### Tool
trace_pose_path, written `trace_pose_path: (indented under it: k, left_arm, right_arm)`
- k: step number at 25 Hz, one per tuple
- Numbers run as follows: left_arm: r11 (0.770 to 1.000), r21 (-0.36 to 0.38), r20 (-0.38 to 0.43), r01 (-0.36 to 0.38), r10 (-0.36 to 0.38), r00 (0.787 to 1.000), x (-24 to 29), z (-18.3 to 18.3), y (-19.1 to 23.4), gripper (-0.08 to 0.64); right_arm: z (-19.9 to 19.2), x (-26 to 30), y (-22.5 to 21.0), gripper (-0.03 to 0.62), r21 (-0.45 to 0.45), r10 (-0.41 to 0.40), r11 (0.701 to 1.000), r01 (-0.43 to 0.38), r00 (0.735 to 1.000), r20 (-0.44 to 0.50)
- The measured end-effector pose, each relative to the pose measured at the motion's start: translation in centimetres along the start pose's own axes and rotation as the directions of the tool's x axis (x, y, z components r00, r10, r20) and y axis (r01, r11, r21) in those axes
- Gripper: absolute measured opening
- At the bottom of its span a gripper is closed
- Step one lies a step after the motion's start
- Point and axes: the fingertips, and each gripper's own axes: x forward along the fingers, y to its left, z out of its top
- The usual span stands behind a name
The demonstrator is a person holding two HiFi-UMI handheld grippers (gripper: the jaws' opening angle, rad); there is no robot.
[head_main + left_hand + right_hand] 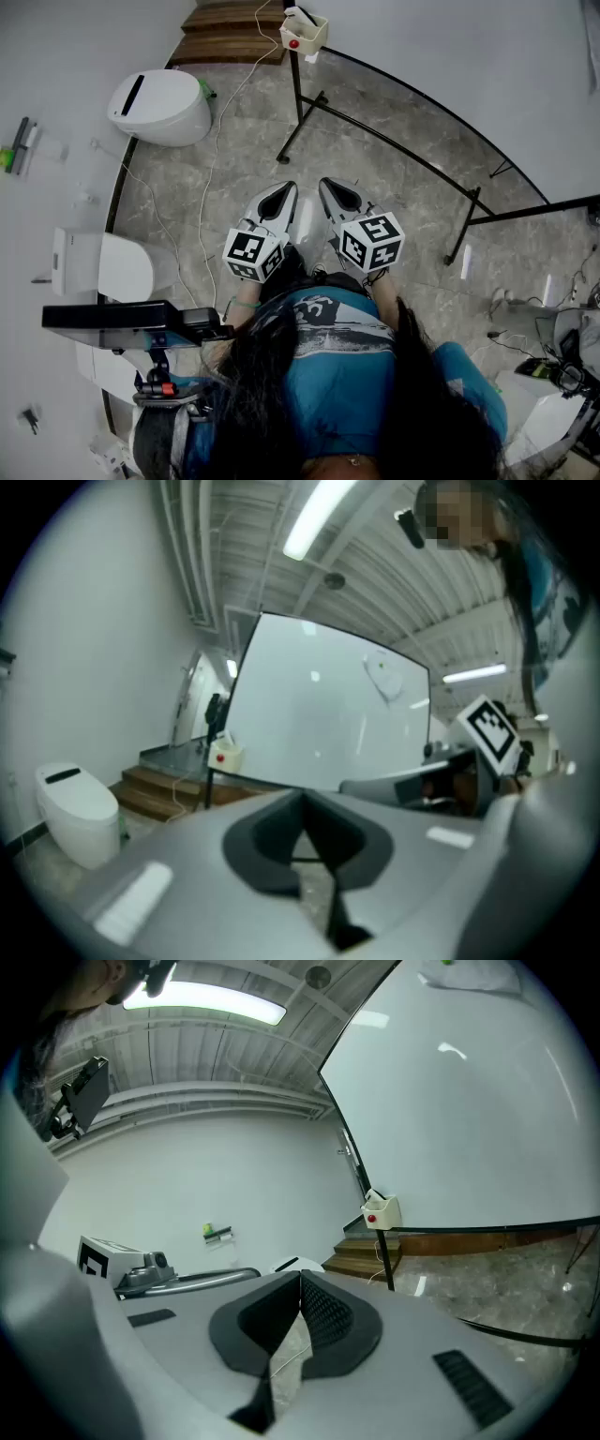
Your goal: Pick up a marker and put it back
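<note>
Both grippers are held side by side in front of the person, above the floor. My left gripper (279, 194) (302, 803) is shut, its pads meeting at the tips with nothing between them. My right gripper (337, 190) (300, 1283) is shut and empty too. A whiteboard (328, 714) (469, 1110) on a black stand (394, 131) rises ahead. A small white box with a red dot (303, 33) (224, 755) (382, 1211) hangs at its left end. Green and dark marker-like things (19, 145) (217, 1233) sit on the white wall to the left, far from both grippers.
A white rounded toilet-like unit (159, 106) (75, 810) stands on the marble floor at the left, with a thin cable (211, 169) running past it. Wooden steps (230, 33) lie beyond. Black stand legs (469, 220) cross the floor to the right. Equipment (131, 323) is close at the person's left.
</note>
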Motion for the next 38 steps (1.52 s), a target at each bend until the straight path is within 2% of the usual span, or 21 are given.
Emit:
trace_pose_path:
  k: [11,15,22,28,32,38]
  left_arm:
    - [1.000,-0.001,-0.005,0.028,-0.028,1.000,4.3,0.7,5.0,0.003]
    - [0.998,-0.010,-0.015,0.062,-0.062,0.998,7.5,0.9,9.5,0.003]
    - [0.996,-0.020,0.003,0.086,-0.086,0.996,11.8,4.8,20.4,0.003]
    - [0.991,-0.036,-0.021,0.125,-0.126,0.992,16.6,6.0,28.9,0.003]
    - [0.988,-0.054,-0.032,0.147,-0.149,0.988,19.5,6.5,32.1,0.003]
    - [0.980,-0.089,-0.059,0.179,-0.184,0.981,22.4,6.0,33.9,0.003]
  right_arm:
    - [2.5,5.4,-3.0,0.012,0.018,-0.027,0.999,0.026,0.999,0.019]
    - [3.3,10.1,-4.9,0.012,0.021,-0.061,0.998,0.061,0.998,0.005]
    - [8.0,19.8,-6.1,0.012,0.043,-0.109,0.993,0.108,0.994,0.027]
    - [10.5,27.7,-9.0,0.011,0.089,-0.167,0.982,0.165,0.986,0.020]
    - [11.8,30.6,-11.0,0.012,0.094,-0.200,0.976,0.198,0.980,0.005]
    - [12.5,33.9,-13.7,0.012,0.092,-0.216,0.971,0.219,0.975,-0.042]
